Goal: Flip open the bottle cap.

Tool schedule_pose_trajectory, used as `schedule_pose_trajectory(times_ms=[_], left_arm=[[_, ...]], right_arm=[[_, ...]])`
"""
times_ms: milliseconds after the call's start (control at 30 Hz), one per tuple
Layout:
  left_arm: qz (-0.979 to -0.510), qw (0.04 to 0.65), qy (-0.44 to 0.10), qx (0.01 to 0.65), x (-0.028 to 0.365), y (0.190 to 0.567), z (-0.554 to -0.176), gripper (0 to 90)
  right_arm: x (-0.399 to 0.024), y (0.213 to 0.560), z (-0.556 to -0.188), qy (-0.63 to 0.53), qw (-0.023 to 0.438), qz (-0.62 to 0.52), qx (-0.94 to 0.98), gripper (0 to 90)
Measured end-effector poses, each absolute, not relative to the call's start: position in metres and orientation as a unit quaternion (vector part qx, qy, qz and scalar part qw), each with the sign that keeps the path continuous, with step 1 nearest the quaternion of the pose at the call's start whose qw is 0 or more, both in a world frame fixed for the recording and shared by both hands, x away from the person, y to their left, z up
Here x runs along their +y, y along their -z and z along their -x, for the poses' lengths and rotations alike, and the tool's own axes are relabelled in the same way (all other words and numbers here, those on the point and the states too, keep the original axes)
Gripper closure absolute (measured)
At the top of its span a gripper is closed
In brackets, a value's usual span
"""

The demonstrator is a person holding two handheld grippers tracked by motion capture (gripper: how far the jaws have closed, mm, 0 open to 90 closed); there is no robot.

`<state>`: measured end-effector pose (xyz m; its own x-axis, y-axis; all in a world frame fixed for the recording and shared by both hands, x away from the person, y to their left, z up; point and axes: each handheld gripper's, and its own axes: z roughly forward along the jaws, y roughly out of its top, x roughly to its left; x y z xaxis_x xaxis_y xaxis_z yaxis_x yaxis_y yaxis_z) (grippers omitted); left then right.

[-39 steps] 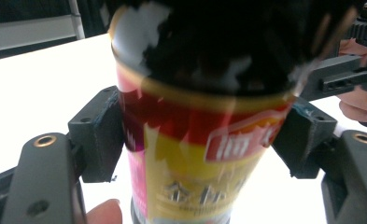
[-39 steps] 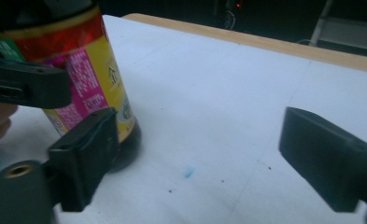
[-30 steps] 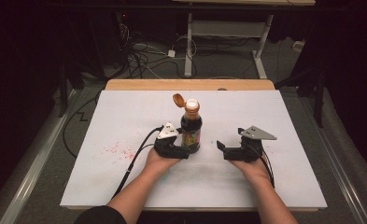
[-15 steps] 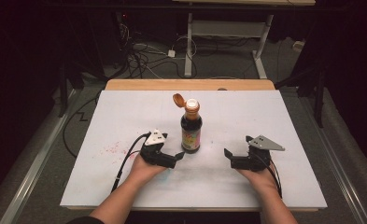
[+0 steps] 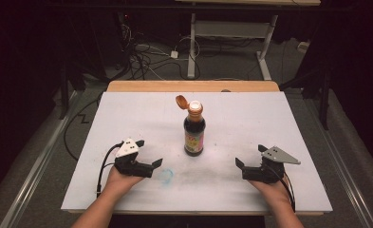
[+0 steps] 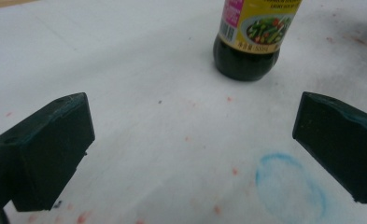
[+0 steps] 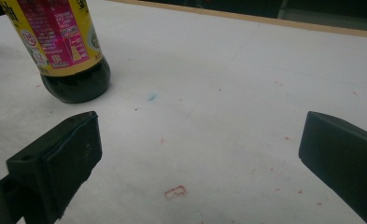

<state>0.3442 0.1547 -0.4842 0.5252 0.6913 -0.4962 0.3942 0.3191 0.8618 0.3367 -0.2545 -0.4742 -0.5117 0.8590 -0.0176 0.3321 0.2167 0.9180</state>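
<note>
A dark sauce bottle [image 5: 194, 132] with a yellow and pink label stands upright in the middle of the white board [image 5: 127, 114], its orange flip cap [image 5: 181, 100] hinged open. My left gripper [image 5: 149, 153] rests near the front left, apart from the bottle. Its jaws have just been opening and stand open with nothing between them. In the left gripper view the bottle's base [image 6: 246, 58] is ahead of the gripper [image 6: 190, 116]. My right gripper [image 5: 249, 156] sits open at the front right. Its own view shows the bottle [image 7: 64, 51] off to the left of the gripper [image 7: 200, 126].
A faint blue ring stain [image 5: 165, 176] marks the board between the left gripper and the bottle, with small red specks around it. The wooden table edge [image 5: 193, 86] runs along the back. Cables [image 5: 146, 57] and a desk frame [image 5: 231, 28] lie on the floor beyond.
My left gripper has let go of the bottle, opened and drawn back toward the near left. My right gripper has slid back and to the right. The bottle stays standing.
</note>
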Motion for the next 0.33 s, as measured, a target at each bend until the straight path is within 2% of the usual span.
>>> schedule_pose_trajectory(times_ms=[333], left_arm=[[-0.578, 0.647, -0.115, 0.484, 0.1623, 0.4898, -0.3398, 0.0]], right_arm=[[-0.2507, 0.4758, -0.334, -0.474, 0.284, -0.401, 0.731, 0.7]])
